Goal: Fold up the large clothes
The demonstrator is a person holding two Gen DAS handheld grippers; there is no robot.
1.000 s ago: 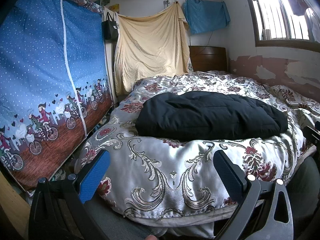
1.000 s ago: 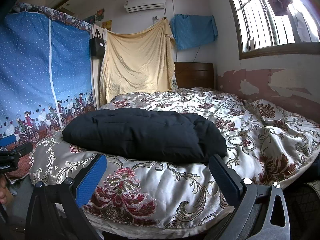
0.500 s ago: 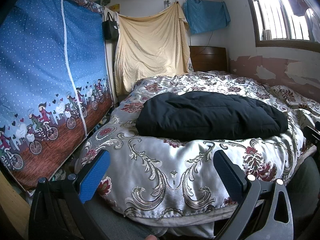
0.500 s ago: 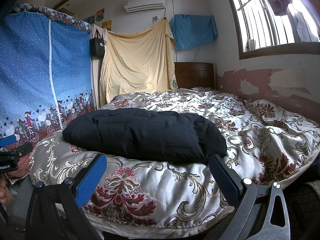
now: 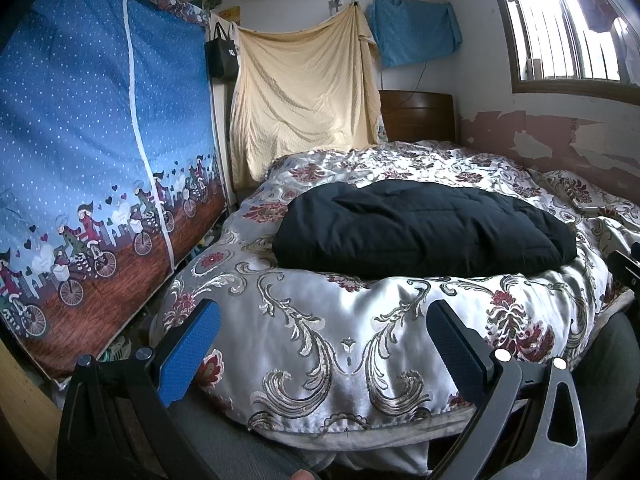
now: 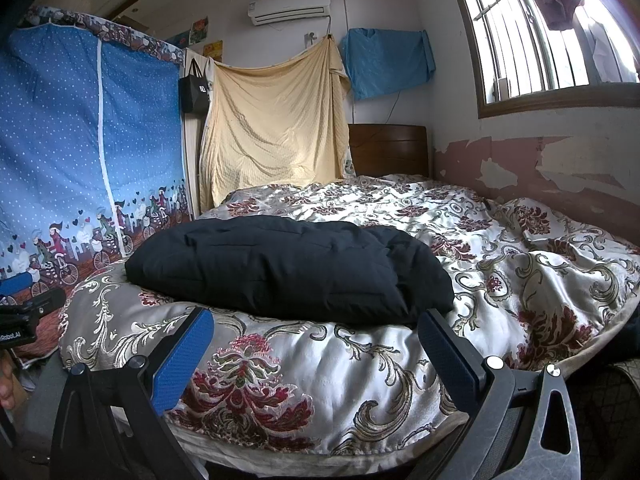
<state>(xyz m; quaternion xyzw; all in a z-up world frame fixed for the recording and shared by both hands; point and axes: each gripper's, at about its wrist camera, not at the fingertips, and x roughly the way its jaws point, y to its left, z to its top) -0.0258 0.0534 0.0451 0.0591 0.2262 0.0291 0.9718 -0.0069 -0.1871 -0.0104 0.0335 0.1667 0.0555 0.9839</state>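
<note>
A black padded garment lies folded into a thick bundle near the foot of the bed, on a floral satin quilt. In the right wrist view the same black garment sits just beyond the fingers. My left gripper hangs open in front of the bed's foot edge, holding nothing, short of the garment. My right gripper is open too, empty, over the quilt's edge. The other tool shows at the left rim of the right wrist view.
A blue fabric wardrobe with a bicycle print stands close on the left of the bed. A cream blanket and a blue cloth hang on the back wall. A barred window and a peeling wall line the right side.
</note>
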